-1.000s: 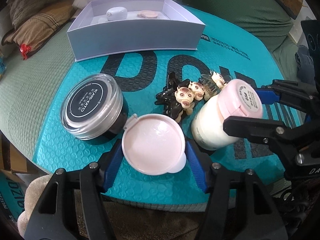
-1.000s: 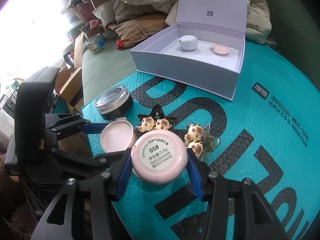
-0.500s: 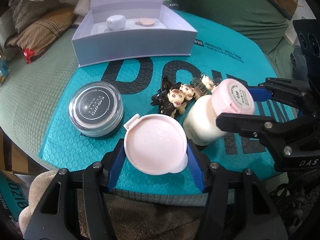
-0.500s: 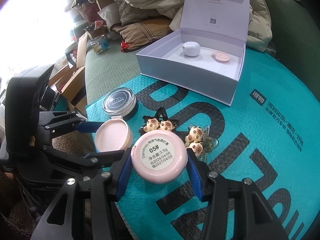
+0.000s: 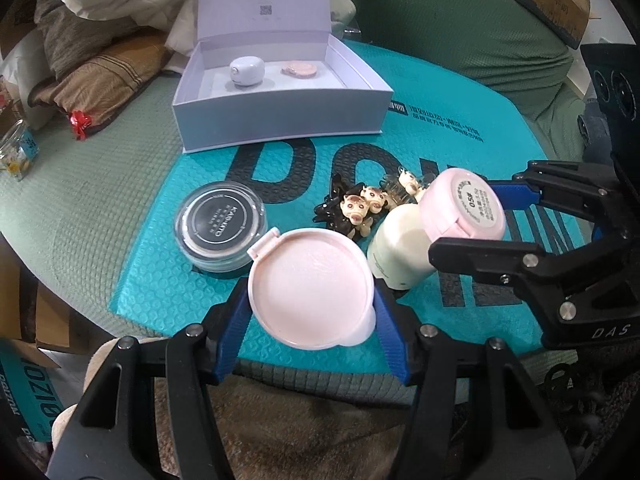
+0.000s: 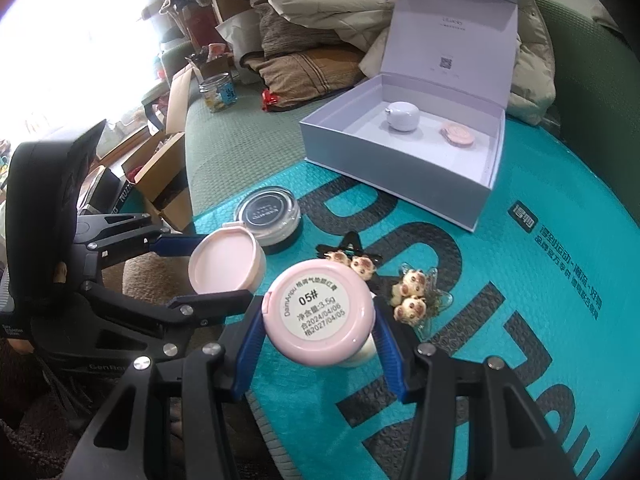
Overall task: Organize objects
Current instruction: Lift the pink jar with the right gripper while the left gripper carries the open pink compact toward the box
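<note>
My left gripper (image 5: pixel 311 322) is shut on a round pink compact (image 5: pixel 310 288), held above the near edge of the teal mat; it also shows in the right wrist view (image 6: pixel 226 266). My right gripper (image 6: pixel 318 344) is shut on a second pink compact (image 6: pixel 319 318) with a "05#" label, seen from the left wrist view too (image 5: pixel 462 208). Under it stands a cream bottle (image 5: pixel 400 246). An open white box (image 5: pixel 280 100) at the back of the mat holds a white case (image 5: pixel 247 73) and a pink disc (image 5: pixel 300 70).
A black-lidded clear jar (image 5: pixel 222 226) sits left on the teal bubble mat (image 5: pixel 460 148). Two hair clips with little animal figures (image 5: pixel 362 210) lie mid-mat, also in the right wrist view (image 6: pixel 412 300). Pillows and clothes pile behind; cardboard boxes and a glass jar (image 6: pixel 218 94) stand left.
Both grippers have risen and pulled back from the mat with their pink compacts; the box, jar and clips look smaller and farther away.
</note>
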{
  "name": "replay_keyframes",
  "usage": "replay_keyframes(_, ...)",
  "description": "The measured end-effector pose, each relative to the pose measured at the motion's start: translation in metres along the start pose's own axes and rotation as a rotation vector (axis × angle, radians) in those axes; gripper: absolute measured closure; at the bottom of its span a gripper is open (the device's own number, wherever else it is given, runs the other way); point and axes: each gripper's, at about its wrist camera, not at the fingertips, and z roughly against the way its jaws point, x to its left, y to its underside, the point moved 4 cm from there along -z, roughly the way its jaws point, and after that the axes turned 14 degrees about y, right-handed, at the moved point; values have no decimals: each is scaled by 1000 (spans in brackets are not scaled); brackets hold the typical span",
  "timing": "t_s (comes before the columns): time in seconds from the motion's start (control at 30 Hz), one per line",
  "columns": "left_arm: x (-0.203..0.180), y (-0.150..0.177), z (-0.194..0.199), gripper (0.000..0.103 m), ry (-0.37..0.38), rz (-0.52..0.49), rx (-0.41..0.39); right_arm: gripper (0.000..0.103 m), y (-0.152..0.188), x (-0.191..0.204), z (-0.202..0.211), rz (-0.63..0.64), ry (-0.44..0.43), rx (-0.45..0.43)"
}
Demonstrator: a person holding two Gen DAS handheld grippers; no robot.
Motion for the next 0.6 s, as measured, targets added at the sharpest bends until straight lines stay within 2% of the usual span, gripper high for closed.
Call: replay_keyframes(0.6, 30, -10, 46, 46, -73, 55, -92, 50, -44, 38, 6, 153, -25, -71)
